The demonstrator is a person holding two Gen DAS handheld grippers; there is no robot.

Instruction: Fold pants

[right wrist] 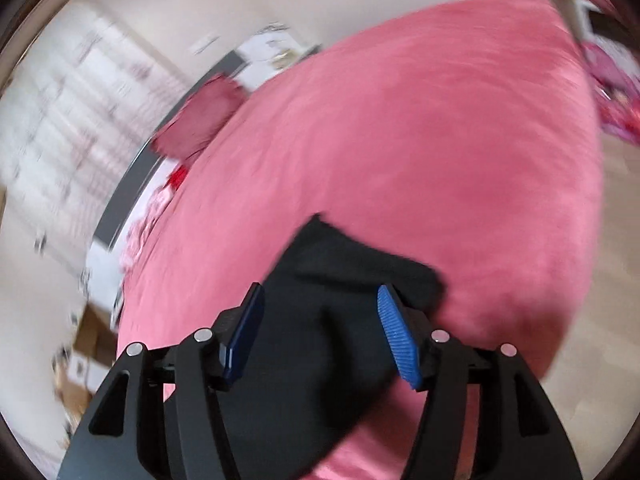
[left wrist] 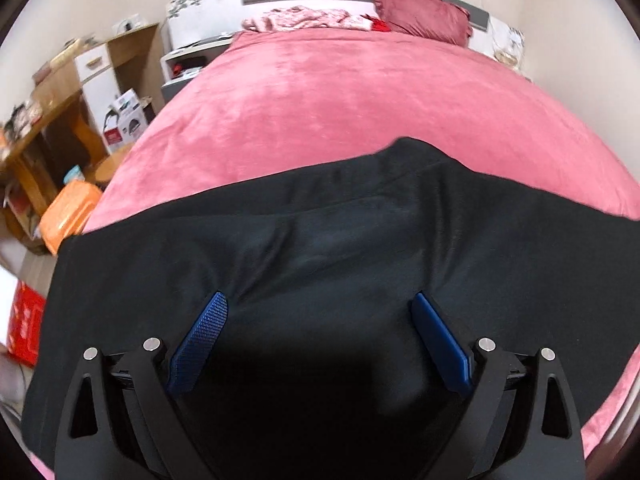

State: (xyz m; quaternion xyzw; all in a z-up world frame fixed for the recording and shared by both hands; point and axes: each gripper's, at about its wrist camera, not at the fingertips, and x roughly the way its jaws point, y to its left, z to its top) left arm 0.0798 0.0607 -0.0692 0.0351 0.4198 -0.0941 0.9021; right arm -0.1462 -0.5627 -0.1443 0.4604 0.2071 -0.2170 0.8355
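Observation:
Black pants (left wrist: pixel 340 248) lie spread across the near part of a bed with a pink cover (left wrist: pixel 340 92). My left gripper (left wrist: pixel 320 304) hovers over the cloth, its blue fingers (left wrist: pixel 204 336) wide apart and nothing pinched between them. In the blurred right wrist view a narrower end of the pants (right wrist: pixel 352 272) lies on the pink cover (right wrist: pixel 420 140). My right gripper (right wrist: pixel 320 300) stands open above that end, its blue pads (right wrist: pixel 396 332) clear of the cloth.
A dark red pillow (left wrist: pixel 424 12) and rumpled pink bedding (left wrist: pixel 304 18) lie at the headboard. Left of the bed stand a wooden desk (left wrist: pixel 64 92), boxes (left wrist: pixel 124 120) and an orange pack (left wrist: pixel 68 212). Bare floor (right wrist: pixel 616 280) shows right of the bed.

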